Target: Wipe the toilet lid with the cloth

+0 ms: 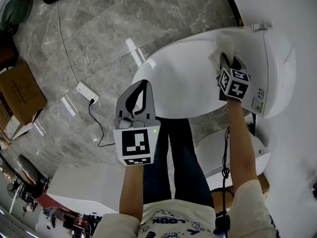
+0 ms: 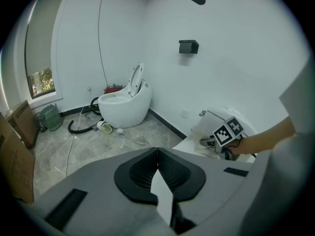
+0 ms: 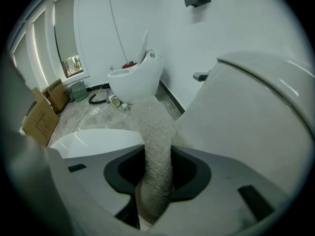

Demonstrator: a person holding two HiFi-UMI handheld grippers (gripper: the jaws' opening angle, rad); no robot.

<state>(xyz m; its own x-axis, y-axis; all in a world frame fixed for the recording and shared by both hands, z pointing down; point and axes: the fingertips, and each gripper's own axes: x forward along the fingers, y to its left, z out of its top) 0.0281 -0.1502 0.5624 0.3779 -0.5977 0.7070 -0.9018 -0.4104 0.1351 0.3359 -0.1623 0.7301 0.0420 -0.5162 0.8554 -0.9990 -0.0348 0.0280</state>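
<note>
Seen from above, a closed white toilet lid [image 1: 183, 78] fills the upper right. At about two o'clock, near its hinge end, the right gripper [image 1: 228, 61] clamps a pale, fluffy cloth [image 1: 224, 44] between its jaws, and the cloth's free end appears to rest on the lid. The left gripper [image 1: 142, 90] hovers just off the lid's eight o'clock edge, its jaws pressed together on nothing. The cloth looks light, soft and floppy, so it is probably best gripped by a bunched fold and pressed down, as it will likely slide easily over the glossy lid.
</note>
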